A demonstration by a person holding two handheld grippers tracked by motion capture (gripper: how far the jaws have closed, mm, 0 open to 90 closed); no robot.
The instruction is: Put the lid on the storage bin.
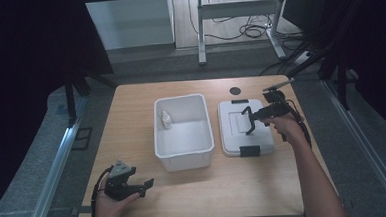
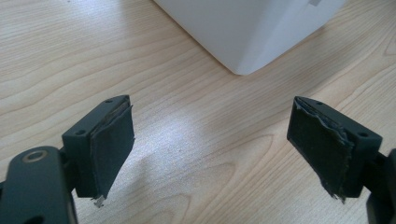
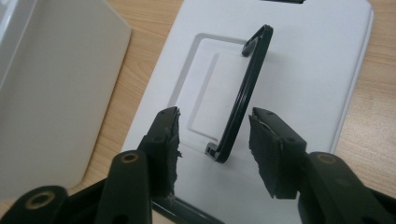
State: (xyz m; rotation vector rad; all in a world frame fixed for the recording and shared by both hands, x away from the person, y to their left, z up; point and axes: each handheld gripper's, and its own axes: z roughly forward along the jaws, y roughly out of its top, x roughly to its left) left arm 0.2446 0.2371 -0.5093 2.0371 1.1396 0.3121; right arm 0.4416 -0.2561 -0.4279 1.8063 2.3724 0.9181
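The wooden table point(image 1: 205, 188) carries everything, and the open white bin point(image 1: 183, 131) near its middle serves as the reference here. Just to the right of the bin, flat on the wood, lies the white lid point(image 1: 245, 128), with black clips at its near and far edges. The lid's thin black handle point(image 3: 243, 98) stands raised above its recessed panel. The right gripper point(image 1: 248, 120) hovers over the lid, its jaws spread apart with the handle between the pads, neither pad pressing on it. Well to the left and nearer the person than the bin, the left gripper point(image 1: 144, 187) rests low over bare wood, jaws wide apart and holding nothing. Inside the bin, against its far-left wall, sits a small white bottle point(image 1: 166, 120).
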